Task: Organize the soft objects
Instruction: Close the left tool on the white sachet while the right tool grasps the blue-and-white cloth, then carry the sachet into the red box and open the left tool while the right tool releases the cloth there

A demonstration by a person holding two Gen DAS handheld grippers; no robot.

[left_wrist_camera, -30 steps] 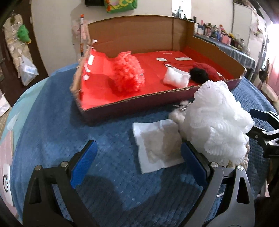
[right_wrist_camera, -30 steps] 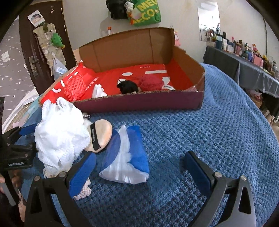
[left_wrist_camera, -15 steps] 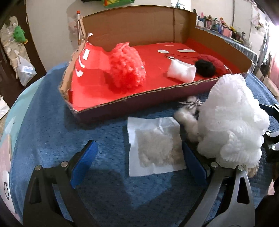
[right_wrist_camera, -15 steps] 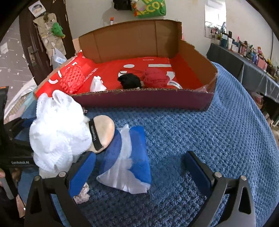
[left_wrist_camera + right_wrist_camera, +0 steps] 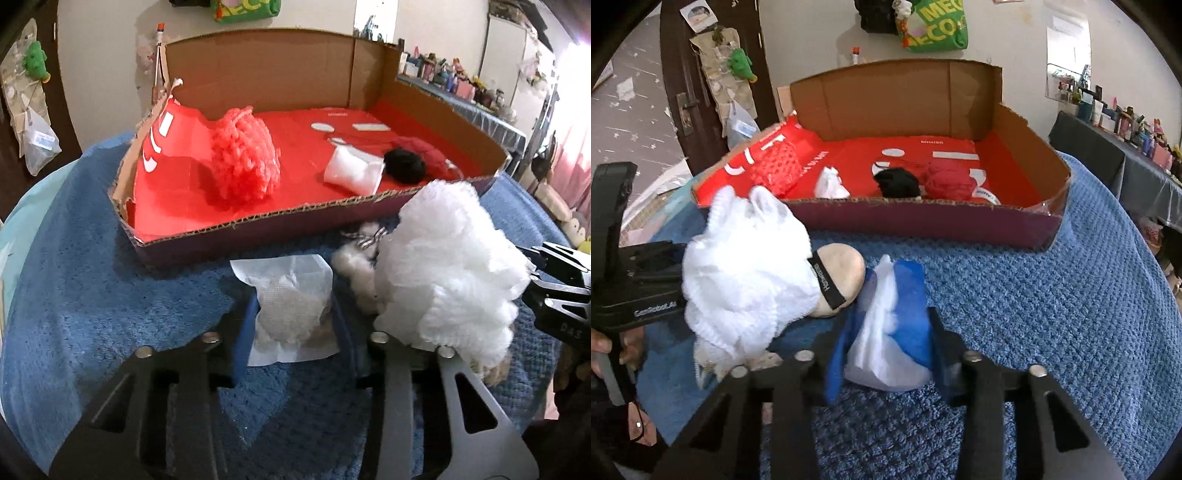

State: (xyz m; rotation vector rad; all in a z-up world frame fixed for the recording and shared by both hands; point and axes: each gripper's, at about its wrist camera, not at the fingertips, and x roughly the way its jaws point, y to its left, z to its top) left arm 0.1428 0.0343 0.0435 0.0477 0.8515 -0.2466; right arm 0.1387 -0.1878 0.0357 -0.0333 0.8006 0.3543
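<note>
White mesh puff (image 5: 447, 273) crowds the carton's low front wall (image 5: 273, 230).

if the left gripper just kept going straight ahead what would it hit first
It already pinches the white packet, so the left gripper would push that ahead and likely hit the near wall of the cardboard box; depth is hard to judge.

A lived-in home room: dark wooden door (image 5: 683, 92), green bag (image 5: 938, 29) hung on the wall, side table crowded with trinkets (image 5: 461, 81).

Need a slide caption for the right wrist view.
Right gripper closed on a blue-and-white pouch before the red-lined cardboard box.
</note>
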